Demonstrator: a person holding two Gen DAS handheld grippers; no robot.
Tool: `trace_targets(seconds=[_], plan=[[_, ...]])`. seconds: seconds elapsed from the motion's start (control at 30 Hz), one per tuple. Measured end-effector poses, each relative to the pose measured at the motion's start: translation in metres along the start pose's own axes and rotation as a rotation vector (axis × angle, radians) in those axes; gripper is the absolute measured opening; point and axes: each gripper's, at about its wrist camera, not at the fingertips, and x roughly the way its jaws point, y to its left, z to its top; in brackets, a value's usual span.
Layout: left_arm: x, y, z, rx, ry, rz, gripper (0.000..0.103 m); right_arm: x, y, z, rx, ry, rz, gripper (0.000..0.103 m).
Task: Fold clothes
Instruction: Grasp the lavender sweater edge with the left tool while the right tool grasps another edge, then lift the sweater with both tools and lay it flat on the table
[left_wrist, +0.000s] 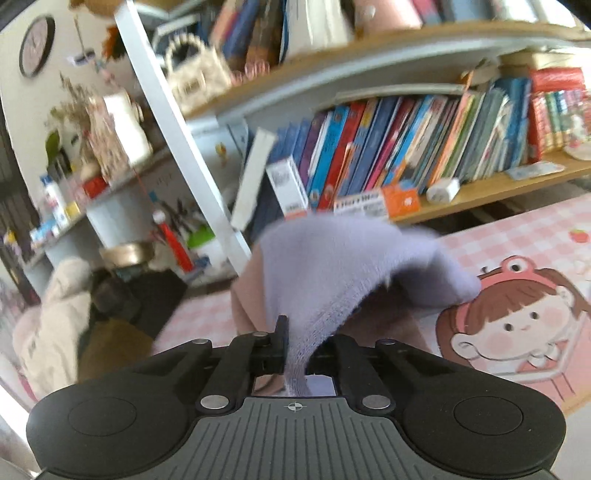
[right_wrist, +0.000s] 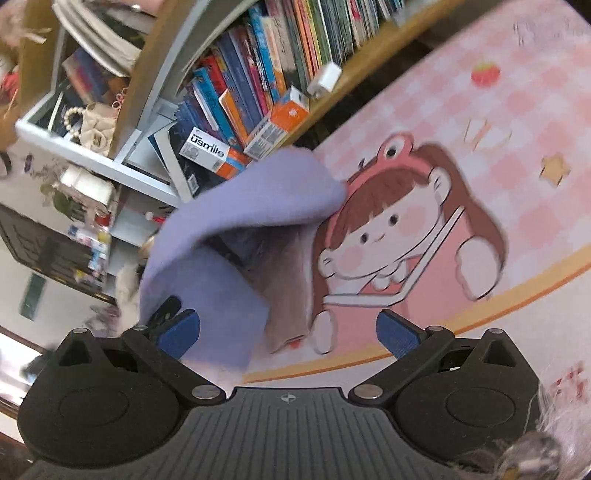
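Cluttered bookshelves filled the upper half of both views, and below them lay a pink checked mat printed with a cartoon girl in a frog hat. In the left wrist view, at lower centre, we saw the left gripper clamped tight on an edge of the lilac garment — the cloth ran straight down between its black fingers and rose away from them in a tent toward the middle of the frame. A pinkish-brown garment sat under and behind the lilac one; we could not tell whether it was a separate piece.

In the right wrist view the right gripper stood wide open, blue pads far apart, holding nothing. The lilac cloth draped across the left-centre of that frame, brushing or just beside the left-hand pad — blur made contact hard to call.

We judged this to be the start of a fold: one corner pinched and lifted, the second not yet taken. The next move likely called for the right gripper to close on a matching edge of the lilac garment, so both hands could carry it over evenly and lay it flat on the mat without bunching.
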Motion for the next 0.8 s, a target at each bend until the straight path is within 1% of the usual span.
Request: trace_targets(seconds=[0.1, 0.17, 0.2, 0.37, 0.47, 0.5, 0.53, 0.67, 0.7, 0.73, 0.77, 0.8], plan=[[-0.025, 0.003, -0.002, 0.05, -0.025, 0.007, 0.004, 0.008, -0.004, 0.002, 0.122, 0.033, 0.112, 0.103], [-0.04, 0.003, -0.006, 0.08, -0.031, 0.008, 0.004, 0.014, -0.006, 0.003, 0.196, 0.046, 0.168, 0.103], [-0.047, 0.003, -0.008, 0.088, -0.032, 0.005, 0.004, 0.017, -0.008, 0.003, 0.227, 0.053, 0.181, 0.103], [-0.083, -0.001, -0.016, 0.105, -0.033, -0.017, 0.004, 0.039, -0.015, 0.001, 0.368, 0.091, 0.208, 0.103], [-0.098, -0.003, -0.019, 0.114, -0.032, -0.03, 0.004, 0.05, -0.023, -0.006, 0.435, 0.114, 0.174, 0.102], [-0.103, -0.003, -0.02, 0.115, -0.031, -0.032, 0.004, 0.053, -0.026, -0.007, 0.453, 0.113, 0.156, 0.099], [-0.107, -0.003, -0.021, 0.114, -0.03, -0.034, 0.004, 0.055, -0.029, -0.008, 0.473, 0.112, 0.141, 0.098], [-0.123, 0.002, -0.022, 0.085, -0.033, -0.042, 0.004, 0.059, -0.044, -0.014, 0.554, 0.11, 0.097, 0.082], [-0.127, 0.003, -0.021, 0.083, -0.04, -0.044, 0.004, 0.059, -0.048, -0.017, 0.568, 0.112, 0.094, 0.079], [-0.13, 0.003, -0.019, 0.083, -0.047, -0.047, 0.004, 0.059, -0.051, -0.019, 0.582, 0.115, 0.092, 0.073], [-0.132, 0.003, -0.018, 0.084, -0.054, -0.048, 0.004, 0.057, -0.052, -0.021, 0.59, 0.114, 0.086, 0.049], [-0.134, 0.003, -0.016, 0.085, -0.064, -0.049, 0.004, 0.054, -0.054, -0.022, 0.595, 0.112, 0.076, 0.035]])
